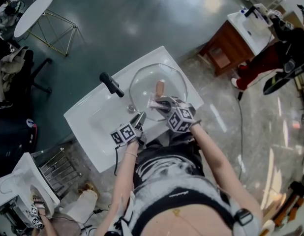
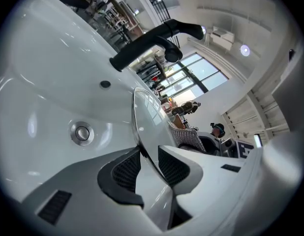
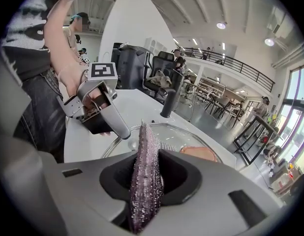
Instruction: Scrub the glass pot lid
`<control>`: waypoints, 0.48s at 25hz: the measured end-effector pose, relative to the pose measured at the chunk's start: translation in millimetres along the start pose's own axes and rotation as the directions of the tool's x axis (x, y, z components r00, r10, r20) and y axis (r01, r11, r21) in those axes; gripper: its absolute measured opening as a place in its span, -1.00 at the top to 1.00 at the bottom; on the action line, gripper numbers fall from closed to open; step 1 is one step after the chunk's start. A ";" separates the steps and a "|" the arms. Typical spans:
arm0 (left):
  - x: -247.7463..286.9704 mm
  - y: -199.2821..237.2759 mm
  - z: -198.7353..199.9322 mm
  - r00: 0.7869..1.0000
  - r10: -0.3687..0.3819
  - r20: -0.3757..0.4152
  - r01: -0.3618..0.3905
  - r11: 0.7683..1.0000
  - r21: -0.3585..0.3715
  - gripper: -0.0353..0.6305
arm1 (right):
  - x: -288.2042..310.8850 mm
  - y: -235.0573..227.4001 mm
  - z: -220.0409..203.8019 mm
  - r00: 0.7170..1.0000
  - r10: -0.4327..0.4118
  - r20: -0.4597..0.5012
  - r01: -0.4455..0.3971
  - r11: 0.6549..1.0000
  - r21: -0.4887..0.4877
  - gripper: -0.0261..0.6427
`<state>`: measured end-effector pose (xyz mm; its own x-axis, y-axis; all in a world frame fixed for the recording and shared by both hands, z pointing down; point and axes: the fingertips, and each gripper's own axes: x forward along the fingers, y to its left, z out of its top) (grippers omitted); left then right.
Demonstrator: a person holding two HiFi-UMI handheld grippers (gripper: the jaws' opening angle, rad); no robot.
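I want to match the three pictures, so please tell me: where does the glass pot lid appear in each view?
Head view: glass pot lid at centre, over the white sink.
Left gripper view: the lid at centre, seen edge-on.
Right gripper view: the lid at lower centre, behind the purple scrubber.
Shared landmark: the black faucet.

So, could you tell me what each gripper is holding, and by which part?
The left gripper holds the glass lid by its rim. The right gripper clamps a purple scrubbing cloth edge-on, its tip poking out past the jaws.
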<state>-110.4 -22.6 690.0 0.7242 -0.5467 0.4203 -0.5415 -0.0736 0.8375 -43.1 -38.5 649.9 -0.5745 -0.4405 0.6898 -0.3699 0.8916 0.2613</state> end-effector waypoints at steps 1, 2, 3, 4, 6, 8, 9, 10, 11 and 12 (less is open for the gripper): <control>-0.9 -0.7 -1.3 1.000 0.003 -0.007 -0.003 1.000 0.007 0.57 | 0.0 2.8 1.5 1.000 0.008 -0.002 -0.008 1.000 -0.004 0.64; -1.7 -1.6 -2.6 1.000 0.005 -0.016 -0.005 1.000 0.018 0.57 | 0.1 6.5 3.4 1.000 0.019 -0.003 -0.019 1.000 -0.008 0.64; -2.2 -2.5 -3.6 1.000 0.007 -0.025 -0.007 1.000 0.029 0.57 | 0.7 10.6 5.7 1.000 0.031 -0.003 -0.031 0.999 -0.014 0.65; -2.6 -3.1 -4.4 0.999 0.009 -0.032 -0.007 0.999 0.037 0.57 | 1.7 15.1 8.0 0.999 0.044 -0.005 -0.044 0.999 -0.024 0.64; -2.8 -2.9 -5.6 0.999 0.009 -0.042 -0.007 0.999 0.040 0.57 | 4.9 24.4 12.6 0.998 0.070 -0.007 -0.070 0.997 -0.043 0.64; -2.6 -2.0 -6.4 0.999 0.007 -0.047 -0.006 0.999 0.037 0.57 | 9.4 31.6 16.8 0.996 0.085 -0.008 -0.086 0.995 -0.059 0.65; -2.4 -1.7 -6.7 0.999 0.007 -0.048 -0.006 0.999 0.036 0.57 | 11.9 33.6 18.6 0.996 0.089 -0.010 -0.089 0.994 -0.067 0.65; -2.1 -1.7 -7.0 0.999 0.008 -0.048 -0.006 0.999 0.036 0.57 | 14.3 34.7 20.5 0.996 0.090 -0.014 -0.091 0.993 -0.075 0.64; -1.9 -1.8 -7.0 0.999 0.009 -0.049 -0.007 0.999 0.036 0.57 | 16.6 34.8 22.8 0.996 0.091 -0.018 -0.092 0.992 -0.081 0.65; -1.7 -2.1 -6.9 0.999 0.009 -0.049 -0.008 0.999 0.037 0.57 | 19.1 34.4 25.2 0.996 0.092 -0.022 -0.093 0.992 -0.086 0.65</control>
<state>-107.6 -15.8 690.0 0.7391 -0.5059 0.4448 -0.5625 -0.1002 0.8207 -85.2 -18.9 655.0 -0.5902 -0.3546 0.7252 -0.2507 0.9344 0.2529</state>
